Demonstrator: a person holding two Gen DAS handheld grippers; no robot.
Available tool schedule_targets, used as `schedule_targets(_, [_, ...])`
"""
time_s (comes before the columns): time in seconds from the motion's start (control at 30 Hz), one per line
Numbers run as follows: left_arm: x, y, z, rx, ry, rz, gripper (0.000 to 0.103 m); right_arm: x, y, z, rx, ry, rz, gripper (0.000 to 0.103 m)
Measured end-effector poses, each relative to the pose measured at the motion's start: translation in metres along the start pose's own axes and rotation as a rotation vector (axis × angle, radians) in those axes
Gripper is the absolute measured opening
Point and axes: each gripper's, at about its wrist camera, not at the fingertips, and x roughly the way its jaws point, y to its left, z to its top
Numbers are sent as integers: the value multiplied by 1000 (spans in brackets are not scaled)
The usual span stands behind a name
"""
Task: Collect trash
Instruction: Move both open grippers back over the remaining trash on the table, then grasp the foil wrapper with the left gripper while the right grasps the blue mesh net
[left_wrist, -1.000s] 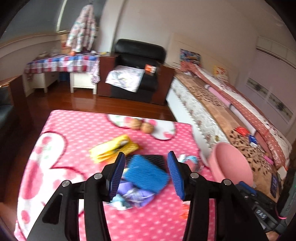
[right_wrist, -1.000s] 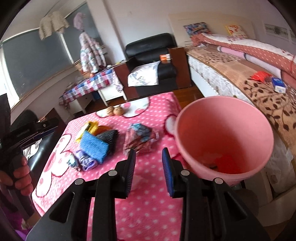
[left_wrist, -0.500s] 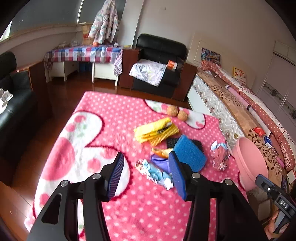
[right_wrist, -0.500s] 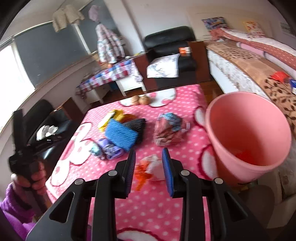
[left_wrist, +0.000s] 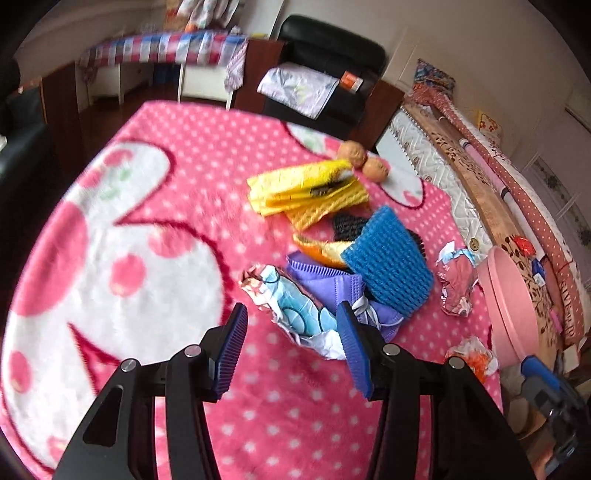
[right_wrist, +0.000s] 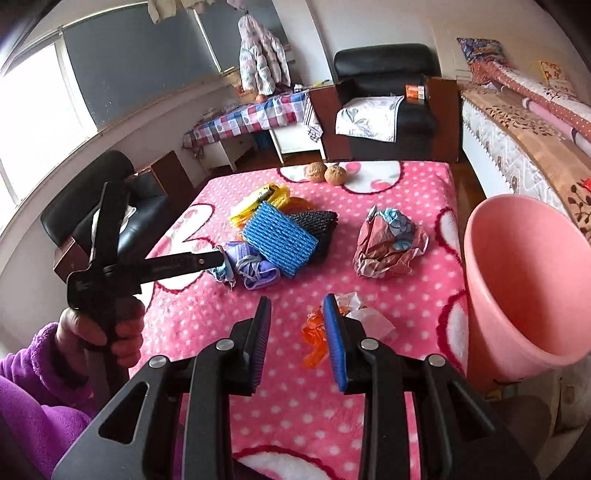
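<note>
the left claw (left_wrist: 291, 347) stands wide open and empty, angled down over the crumpled blue-and-white wrapper (left_wrist: 295, 306) so that the piece lies ahead of its pads, ready for a pinch. the right claw (right_wrist: 297, 332) is partly open, holds nothing, and hovers over the orange-and-white scrap (right_wrist: 332, 328) near the front of the worktop (right_wrist: 406, 177). the pink bucket (right_wrist: 524, 280) stands at the worktop's right edge, mouth tilted toward the trash, probably to keep each transfer short. remaining trash sits mid-worktop: blue foam net (right_wrist: 277, 236), purple mask (right_wrist: 255, 269), reddish crumpled paper (right_wrist: 388, 251).
</note>
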Motion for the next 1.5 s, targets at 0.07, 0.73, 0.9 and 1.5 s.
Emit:
schedule_targets(0.07, [8, 0, 1, -22, 27, -29, 49, 4, -2, 1, 8, 11, 17, 30])
schedule_targets(0.73, [-28, 19, 3, 24, -82, -34, 6, 62, 4, 38, -42, 111, 18, 40])
schedule_targets(0.9, [-34, 27, 2, 16, -87, -42, 6, 85, 14, 59, -95, 127, 16, 41])
schedule_targets(1.5, [-34, 42, -1, -15, -87, -54, 6, 141, 20, 74, -205, 211, -24, 39])
